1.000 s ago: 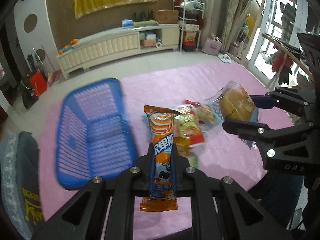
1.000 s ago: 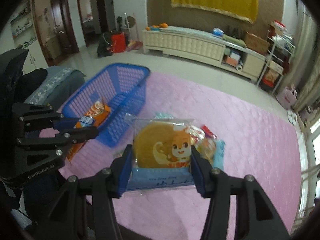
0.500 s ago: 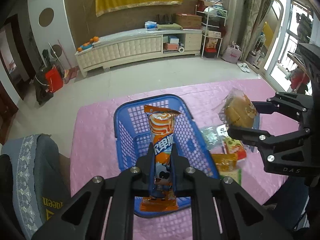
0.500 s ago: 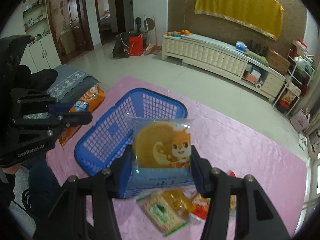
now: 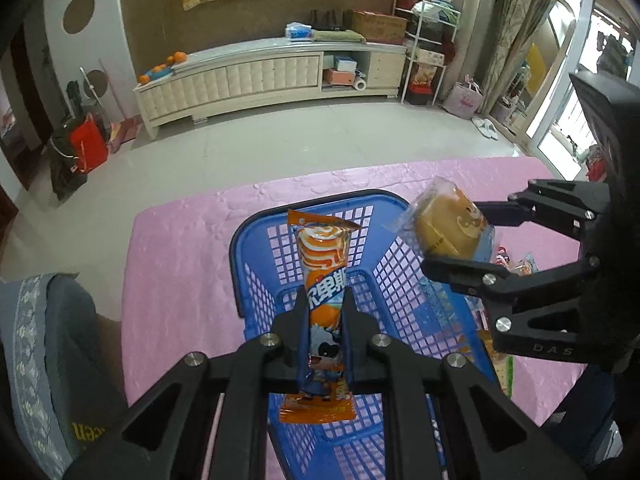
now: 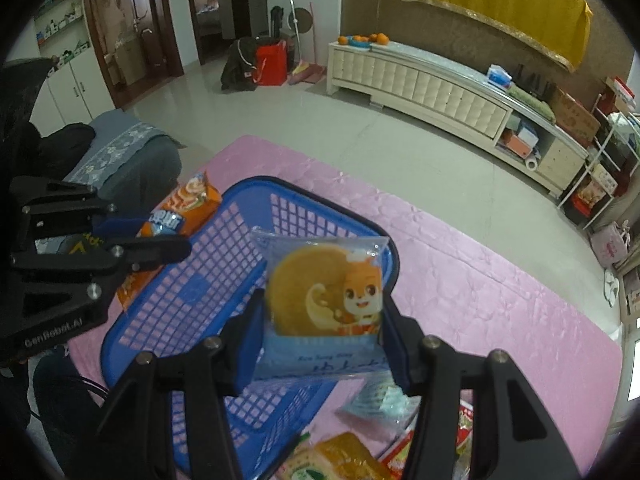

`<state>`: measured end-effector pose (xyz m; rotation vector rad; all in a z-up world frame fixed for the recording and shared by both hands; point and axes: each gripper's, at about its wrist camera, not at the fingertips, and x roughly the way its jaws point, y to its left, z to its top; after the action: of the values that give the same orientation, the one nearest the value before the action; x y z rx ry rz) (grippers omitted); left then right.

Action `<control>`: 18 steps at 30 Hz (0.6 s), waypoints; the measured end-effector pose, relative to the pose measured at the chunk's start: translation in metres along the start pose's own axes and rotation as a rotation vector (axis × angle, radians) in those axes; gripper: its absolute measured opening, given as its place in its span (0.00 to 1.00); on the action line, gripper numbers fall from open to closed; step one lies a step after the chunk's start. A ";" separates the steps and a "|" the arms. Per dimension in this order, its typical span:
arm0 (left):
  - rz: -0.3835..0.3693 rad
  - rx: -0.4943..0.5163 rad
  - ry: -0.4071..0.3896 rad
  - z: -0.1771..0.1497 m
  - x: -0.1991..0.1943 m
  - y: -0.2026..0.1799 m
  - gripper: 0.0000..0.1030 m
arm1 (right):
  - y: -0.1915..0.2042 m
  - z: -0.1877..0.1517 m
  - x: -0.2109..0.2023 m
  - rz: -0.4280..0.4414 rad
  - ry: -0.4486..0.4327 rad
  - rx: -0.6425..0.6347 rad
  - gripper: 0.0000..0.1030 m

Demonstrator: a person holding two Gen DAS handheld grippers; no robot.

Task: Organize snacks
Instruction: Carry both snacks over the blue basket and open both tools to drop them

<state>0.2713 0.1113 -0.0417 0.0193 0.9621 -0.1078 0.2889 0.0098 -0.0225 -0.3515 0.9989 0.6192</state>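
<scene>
Both claws are hanging over the blue basket (image 5: pixel 360 280), which is sitting on the pink cloth of the worktop (image 5: pixel 180 260) toward its left edge in the left wrist view, with its long axis running away from the person. The left claw (image 5: pixel 325 320) is clamped on a slim orange snack packet (image 5: pixel 322 264); the packet is standing along the line of the fingers, its upper end pointing out over the basket's far rim and its lower end hanging below the pads, directly above the lattice floor. The right claw (image 6: pixel 322 328) is clamped on a flat, clear-wrapped round cake (image 6: pixel 324 300), gripped by its two side edges with its printed face turned toward the camera; in the right wrist view it is lying above the basket's far right corner, near the rim. The receptacle is therefore lying straight below and slightly ahead of each claw, so the coming move appears to turn on a short descent and release, not on any sideways travel. The left claw looks more squarely centred over the basket floor, whereas the cake is overhanging close to the right-hand wall, so a small inward shift may be needed there. Several loose snack packets (image 6: pixel 344 460) are lying on the cloth just beside the basket's near right side, outside it.
</scene>
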 end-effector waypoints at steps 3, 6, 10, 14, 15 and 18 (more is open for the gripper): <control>-0.005 -0.004 0.013 0.003 0.009 0.004 0.12 | -0.006 0.005 0.008 0.022 0.009 0.027 0.57; -0.008 -0.019 0.021 0.004 0.013 0.008 0.12 | -0.011 0.009 0.015 0.037 0.021 0.038 0.57; -0.007 -0.001 0.032 0.003 0.017 0.008 0.13 | -0.010 0.011 0.019 0.039 0.025 0.028 0.57; -0.022 -0.031 0.008 0.005 0.013 0.013 0.43 | -0.013 0.014 0.019 0.051 0.025 0.030 0.72; -0.023 -0.035 0.005 0.005 0.011 0.013 0.43 | -0.014 0.015 0.018 0.043 0.019 0.030 0.77; -0.004 -0.023 0.003 0.003 0.005 0.011 0.52 | -0.020 0.013 0.007 0.027 -0.019 0.046 0.87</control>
<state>0.2780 0.1213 -0.0445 -0.0041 0.9658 -0.1002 0.3130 0.0040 -0.0220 -0.2918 0.9995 0.6222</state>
